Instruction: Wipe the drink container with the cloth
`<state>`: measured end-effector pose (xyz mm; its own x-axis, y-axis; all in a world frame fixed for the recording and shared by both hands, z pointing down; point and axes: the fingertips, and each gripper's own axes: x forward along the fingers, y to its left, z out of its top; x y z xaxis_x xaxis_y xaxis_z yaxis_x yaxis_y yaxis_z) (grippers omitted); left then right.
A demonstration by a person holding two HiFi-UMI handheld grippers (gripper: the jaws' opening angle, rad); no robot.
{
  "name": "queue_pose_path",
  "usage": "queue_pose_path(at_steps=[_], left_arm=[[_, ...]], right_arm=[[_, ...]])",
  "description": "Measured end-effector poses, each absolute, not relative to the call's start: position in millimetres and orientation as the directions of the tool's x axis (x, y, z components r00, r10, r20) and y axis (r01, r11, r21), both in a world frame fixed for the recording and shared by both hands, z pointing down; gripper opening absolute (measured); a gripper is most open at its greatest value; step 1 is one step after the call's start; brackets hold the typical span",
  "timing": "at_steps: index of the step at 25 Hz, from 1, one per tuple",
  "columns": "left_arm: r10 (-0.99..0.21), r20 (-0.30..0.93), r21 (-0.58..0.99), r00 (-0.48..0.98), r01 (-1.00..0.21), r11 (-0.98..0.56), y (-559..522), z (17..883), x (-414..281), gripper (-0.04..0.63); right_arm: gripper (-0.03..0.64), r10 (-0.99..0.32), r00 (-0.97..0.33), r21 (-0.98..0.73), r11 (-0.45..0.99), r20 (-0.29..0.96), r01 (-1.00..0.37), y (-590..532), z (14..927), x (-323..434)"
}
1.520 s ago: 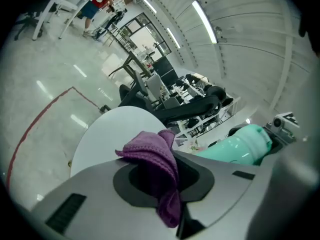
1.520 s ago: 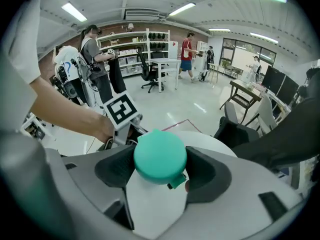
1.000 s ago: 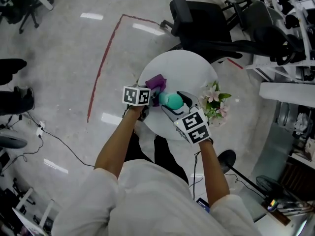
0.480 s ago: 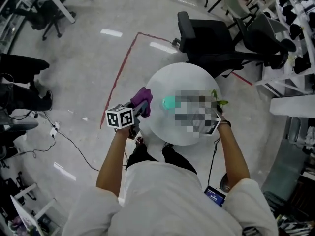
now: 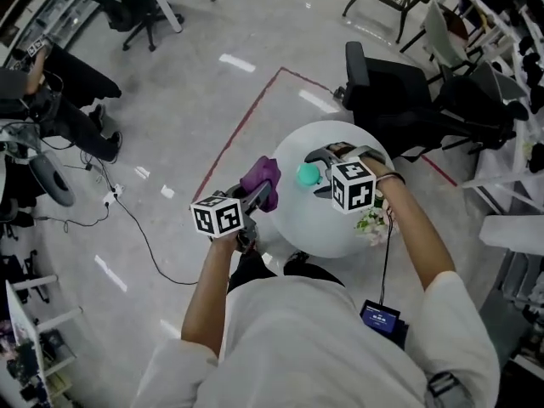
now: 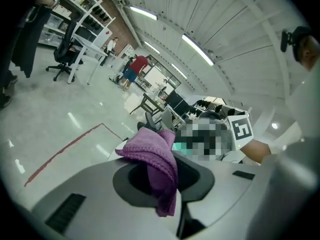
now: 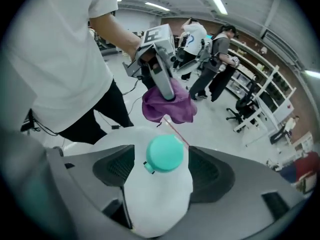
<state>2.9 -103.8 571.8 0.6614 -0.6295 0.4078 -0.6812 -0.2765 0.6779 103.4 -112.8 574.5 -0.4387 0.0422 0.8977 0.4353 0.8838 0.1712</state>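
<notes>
Desk (image 5: 319, 221): round, white-topped, most of the top bare.
Flowers (image 5: 374, 222): small pink-and-white bunch with green leaves, set on the top at its right edge in the head view, partly hidden by a forearm.
Drink container (image 5: 308, 174): white with a teal cap, over the middle of the top; resting on it or raised off it, not clear.
Floor (image 5: 170, 100): pale and glossy, carrying the desk; red line (image 5: 242, 126) marked left of the desk; black office chair (image 5: 391, 92) just beyond its far side.
</notes>
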Motion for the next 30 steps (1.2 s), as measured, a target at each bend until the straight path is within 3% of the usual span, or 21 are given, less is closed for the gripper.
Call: queue_pose_path(at_steps=[7,19,23,30], left_arm=[[-0.672,0.423,0.677,0.608,-0.705,-0.212,-62,575,-11,0.078],[-0.699,0.409,0.683,0.586,-0.705,-0.192,-53,564,-9,0.078],[-0.684,0.416,0.679,0.599,-0.706,-0.204,-54,565,-10,0.078],[-0.634,0.403,0.686,0.661,-0.676,-0.268,-65,562,-14,0.078]], right_arm=[[0.373,0.080,-0.239,0.125,0.670,0.968,0.732,-115,584,102],[0.396,0.076,-0.090,0.056,0.363,0.993,0.930,-107,597,83],[0.360,0.117,-0.069,0.013,0.418,0.991,0.908,-107,604,86],[0.357,0.175,-0.156,-0.006,0.682,0.972,0.731,-95,604,69]])
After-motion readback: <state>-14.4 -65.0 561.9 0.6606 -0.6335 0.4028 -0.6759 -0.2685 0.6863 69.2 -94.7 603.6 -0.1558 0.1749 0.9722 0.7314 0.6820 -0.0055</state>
